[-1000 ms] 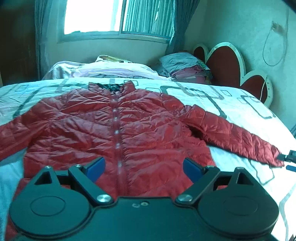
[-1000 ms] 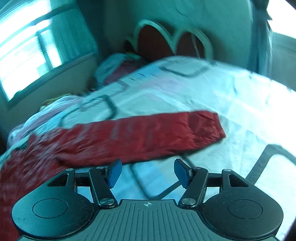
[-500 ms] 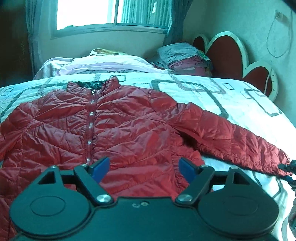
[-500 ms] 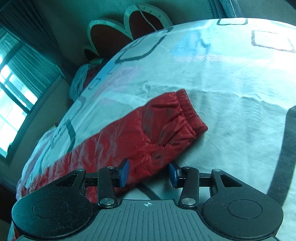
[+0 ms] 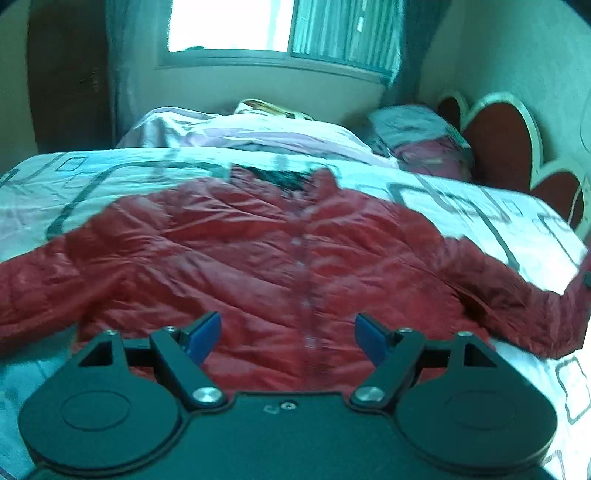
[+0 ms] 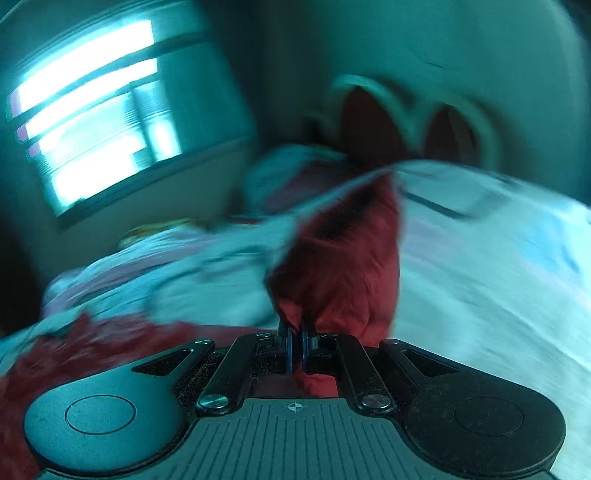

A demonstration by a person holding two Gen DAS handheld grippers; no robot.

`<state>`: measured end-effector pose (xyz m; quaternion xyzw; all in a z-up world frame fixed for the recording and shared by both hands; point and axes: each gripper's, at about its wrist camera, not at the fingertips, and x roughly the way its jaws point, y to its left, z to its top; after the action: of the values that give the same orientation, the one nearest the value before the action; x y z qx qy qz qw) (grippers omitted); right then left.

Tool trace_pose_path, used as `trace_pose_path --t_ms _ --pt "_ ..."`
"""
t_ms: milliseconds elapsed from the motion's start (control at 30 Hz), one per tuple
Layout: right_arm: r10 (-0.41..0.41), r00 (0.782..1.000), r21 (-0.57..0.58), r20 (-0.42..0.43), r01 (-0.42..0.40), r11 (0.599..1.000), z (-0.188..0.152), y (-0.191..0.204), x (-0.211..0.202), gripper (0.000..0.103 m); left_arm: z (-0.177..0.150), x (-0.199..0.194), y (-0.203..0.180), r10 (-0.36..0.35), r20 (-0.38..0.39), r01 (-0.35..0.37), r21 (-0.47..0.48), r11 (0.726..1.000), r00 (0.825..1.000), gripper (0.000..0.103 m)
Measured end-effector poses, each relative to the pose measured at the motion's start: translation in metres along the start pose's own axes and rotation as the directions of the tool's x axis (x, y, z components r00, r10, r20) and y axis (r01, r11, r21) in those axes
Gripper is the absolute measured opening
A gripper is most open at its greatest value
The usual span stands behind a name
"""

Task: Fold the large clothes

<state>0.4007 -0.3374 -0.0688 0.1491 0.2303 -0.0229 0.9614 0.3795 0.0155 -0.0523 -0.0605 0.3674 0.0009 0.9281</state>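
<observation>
While the right tongs (image 6: 295, 332) are clenched on the sleeve (image 6: 343, 266), which rises straight ahead of them, the jacket (image 5: 280, 266) lies flat on the bed (image 5: 110, 177) ahead of the released left tongs (image 5: 288, 332), its button line running directly away from them.

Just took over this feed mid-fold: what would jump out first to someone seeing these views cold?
The red quilted jacket dominates, spread front-up across the patterned bed, collar toward the window. Next, the right gripper is shut on the jacket's sleeve, which rises bunched in front of it in a blurred view. The left gripper hangs open over the jacket's hem.
</observation>
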Motion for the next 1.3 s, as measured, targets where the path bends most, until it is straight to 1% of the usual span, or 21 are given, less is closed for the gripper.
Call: trace_pose_path --t_ms 167,367,500,567,600,667,700,733,767,800,833,933,967,1033,1100,1133,1167,1200,1233,1267,1300 --pt "0.170 0.980 -0.149 -0.099 -0.184 0.972 -0.018 0.118 0.021 0.004 0.002 0.000 0.056 -0.059 0.005 0.060 -0.069 0.996 0.998 0.070" --pt "0.294 0.926 -0.309 -0.236 -0.358 0.881 -0.071 0.261 0.041 0.004 0.004 -0.003 0.119 -0.088 0.013 0.089 -0.123 0.988 0.996 0.070" --pt "0.327 0.882 -0.373 -0.339 -0.445 0.814 -0.120 0.331 0.056 0.004 0.000 -0.003 0.156 -0.102 0.014 0.103 -0.177 0.979 0.995 0.081" --pt "0.325 0.861 -0.389 -0.392 -0.475 0.789 -0.148 0.353 0.064 0.004 -0.002 -0.004 0.169 -0.114 0.029 0.117 -0.198 0.973 0.993 0.088" --pt "0.317 0.852 -0.393 -0.417 -0.484 0.782 -0.161 0.358 0.069 0.004 -0.002 -0.003 0.175 -0.112 0.030 0.115 -0.205 0.972 0.993 0.088" --pt "0.301 0.853 -0.408 -0.426 -0.478 0.778 -0.177 0.368 0.077 0.005 -0.001 0.000 0.181 -0.124 0.026 0.127 -0.213 0.969 0.992 0.088" --pt "0.279 0.865 -0.435 -0.417 -0.459 0.774 -0.180 0.371 0.078 0.007 -0.001 0.003 0.183 -0.131 0.024 0.133 -0.218 0.967 0.991 0.088" --pt "0.257 0.879 -0.472 -0.401 -0.439 0.765 -0.183 0.372 0.074 0.025 0.001 0.007 0.183 -0.144 0.020 0.145 -0.222 0.964 0.989 0.088" --pt "0.259 0.889 -0.493 -0.378 -0.430 0.757 -0.182 0.374 0.067 0.062 0.001 0.010 0.185 -0.157 0.019 0.157 -0.223 0.962 0.987 0.088" --pt "0.292 0.894 -0.495 -0.339 -0.434 0.753 -0.179 0.371 0.058 0.077 0.001 0.014 0.184 -0.175 0.015 0.174 -0.223 0.959 0.984 0.088" --pt "0.317 0.894 -0.493 -0.317 -0.441 0.750 -0.172 0.366 0.057 0.082 0.002 0.019 0.181 -0.193 0.011 0.191 -0.223 0.956 0.981 0.087" --pt "0.320 0.905 -0.457 -0.281 -0.419 0.785 -0.154 0.338 0.044 0.080 0.004 0.043 0.169 -0.253 -0.018 0.243 -0.220 0.945 0.967 0.081" --pt "0.320 0.908 -0.429 -0.271 -0.412 0.804 -0.147 0.325 0.040 0.069 0.005 0.052 0.164 -0.268 -0.031 0.255 -0.222 0.941 0.963 0.079" --pt "0.271 0.929 -0.377 -0.250 -0.352 0.857 -0.130 0.298 0.039 0.052 0.008 0.072 0.155 -0.289 -0.056 0.270 -0.223 0.937 0.956 0.075" --pt "0.220 0.950 -0.293 -0.220 -0.280 0.914 -0.113 0.260 0.039 0.044 0.012 0.087 0.148 -0.310 -0.076 0.288 -0.215 0.933 0.948 0.068" --pt "0.190 0.959 -0.249 -0.208 -0.240 0.938 -0.105 0.239 0.040 0.039 0.014 0.095 0.144 -0.311 -0.084 0.288 -0.211 0.934 0.947 0.062" --pt "0.153 0.969 -0.208 -0.196 -0.193 0.959 -0.098 0.219 0.041 0.035 0.015 0.101 0.141 -0.310 -0.092 0.286 -0.207 0.936 0.946 0.044" --pt "0.119 0.975 -0.172 -0.187 -0.152 0.973 -0.092 0.200 0.042 0.032 0.016 0.108 0.138 -0.315 -0.102 0.290 -0.205 0.935 0.944 0.032" --pt "0.089 0.979 -0.134 -0.185 -0.114 0.984 -0.086 0.183 0.046 0.023 0.017 0.114 0.136 -0.324 -0.116 0.297 -0.205 0.933 0.939 0.006" --pt "0.058 0.980 -0.091 -0.190 -0.076 0.993 -0.080 0.166 0.051 0.015 0.017 0.117 0.135 -0.327 -0.115 0.299 -0.208 0.931 0.938 0.004" --pt "0.038 0.980 -0.057 -0.196 -0.050 0.997 -0.075 0.153 0.056 0.013 0.018 0.114 0.135 -0.319 -0.089 0.296 -0.204 0.933 0.943 0.004"
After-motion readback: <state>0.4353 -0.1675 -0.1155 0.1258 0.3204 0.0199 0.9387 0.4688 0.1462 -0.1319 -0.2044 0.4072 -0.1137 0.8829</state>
